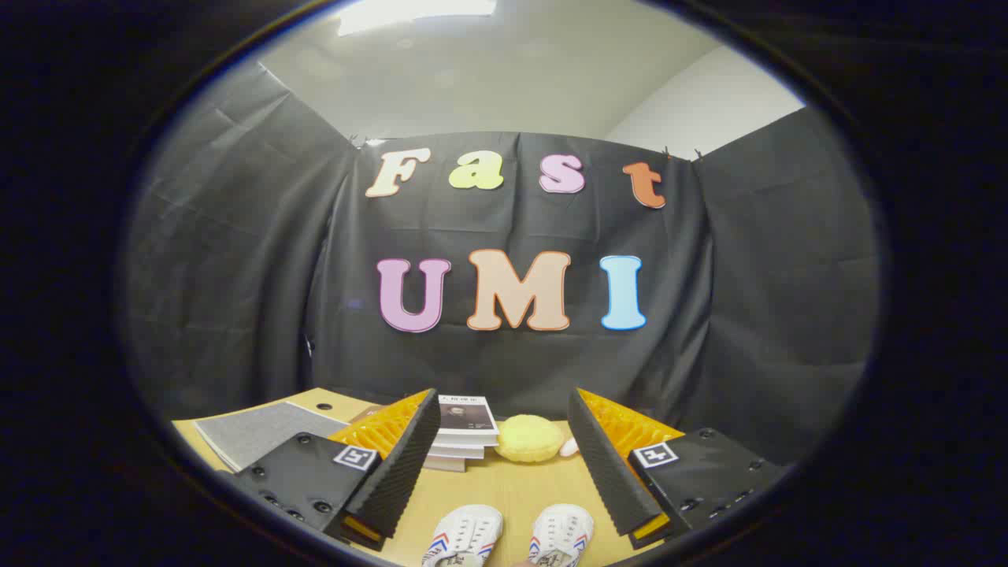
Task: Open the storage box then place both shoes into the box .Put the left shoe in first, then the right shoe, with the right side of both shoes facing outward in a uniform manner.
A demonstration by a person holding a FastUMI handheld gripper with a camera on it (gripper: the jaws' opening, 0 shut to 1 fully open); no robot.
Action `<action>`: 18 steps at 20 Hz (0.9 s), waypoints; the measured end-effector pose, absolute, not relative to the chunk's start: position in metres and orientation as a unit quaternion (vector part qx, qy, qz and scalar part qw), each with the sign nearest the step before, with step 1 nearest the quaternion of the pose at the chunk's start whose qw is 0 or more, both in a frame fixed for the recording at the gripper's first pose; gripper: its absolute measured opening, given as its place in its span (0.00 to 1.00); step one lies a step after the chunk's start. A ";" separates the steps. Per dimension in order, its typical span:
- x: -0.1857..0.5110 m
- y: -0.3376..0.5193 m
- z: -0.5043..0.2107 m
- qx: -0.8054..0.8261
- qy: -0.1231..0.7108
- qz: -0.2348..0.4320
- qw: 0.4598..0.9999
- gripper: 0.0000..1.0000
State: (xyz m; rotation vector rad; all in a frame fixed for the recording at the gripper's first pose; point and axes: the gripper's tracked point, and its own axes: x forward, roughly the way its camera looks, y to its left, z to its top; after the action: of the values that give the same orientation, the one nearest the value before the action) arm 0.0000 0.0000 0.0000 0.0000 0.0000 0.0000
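Note:
Two white shoes with red and blue stripes lie side by side on the wooden table [504,488], toes pointing away from me. The left shoe [465,534] and the right shoe [562,532] sit low between my fingers, close to me. My gripper [502,465] is open wide, held above the table with nothing between its fingers. I see no storage box from here.
A stack of books [465,429] stands just beyond the left finger. Beside it lies a yellow round plush item [529,438] with a small white object [568,447] at its right. A grey flat mat [252,431] rests on the table's left side.

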 end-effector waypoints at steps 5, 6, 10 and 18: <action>-0.002 -0.002 0.002 0.000 -0.002 -0.002 1.000 1.00; -0.002 -0.002 0.003 0.000 -0.003 -0.003 1.000 1.00; -0.005 0.000 0.002 0.000 -0.001 -0.002 1.000 1.00; -0.009 0.009 -0.004 0.010 0.013 0.012 1.000 1.00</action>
State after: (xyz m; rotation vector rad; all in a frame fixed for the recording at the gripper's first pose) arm -0.0091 0.0091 -0.0043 0.0197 0.0250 0.0240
